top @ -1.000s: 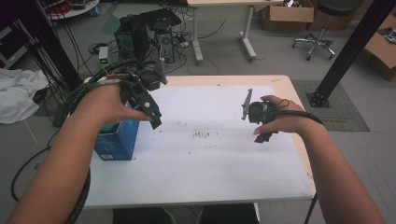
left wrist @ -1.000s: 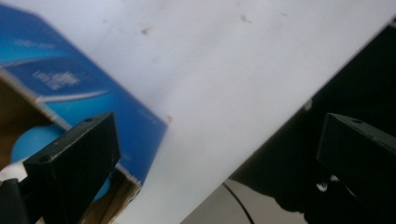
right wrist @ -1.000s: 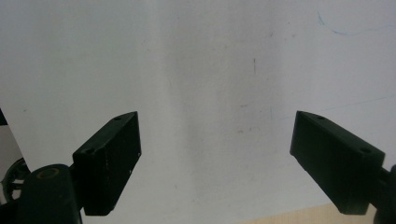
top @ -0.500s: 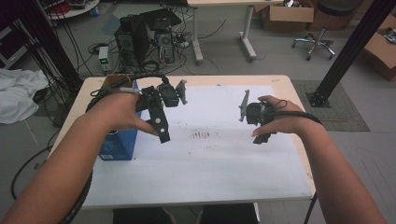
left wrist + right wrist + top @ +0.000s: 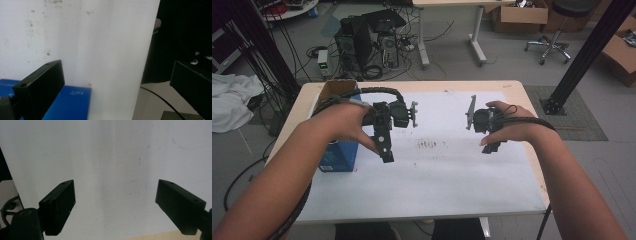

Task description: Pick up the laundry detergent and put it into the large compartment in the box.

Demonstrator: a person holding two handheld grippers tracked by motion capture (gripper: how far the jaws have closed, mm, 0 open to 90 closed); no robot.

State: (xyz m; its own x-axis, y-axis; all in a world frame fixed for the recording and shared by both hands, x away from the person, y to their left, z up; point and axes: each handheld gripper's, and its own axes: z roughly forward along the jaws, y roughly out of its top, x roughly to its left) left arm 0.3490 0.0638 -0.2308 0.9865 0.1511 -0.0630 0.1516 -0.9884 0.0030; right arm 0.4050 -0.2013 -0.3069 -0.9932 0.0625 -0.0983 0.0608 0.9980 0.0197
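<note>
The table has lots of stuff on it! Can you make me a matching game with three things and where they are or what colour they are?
Things:
1. box
2. left gripper
3. right gripper

Descriptions:
A. held over the right part of the white sheet
B. blue, at the table's left edge
C. held beside the box, jaws wide apart

Pairs: 1-B, 2-C, 3-A

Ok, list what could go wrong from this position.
1. The left gripper hangs open right beside the blue box, which stands at the table edge; a sideways swing could knock it off.
2. The left gripper's cable loops over that box and might snag it.
3. The right gripper, open, holds nothing over the bare white sheet.
</note>
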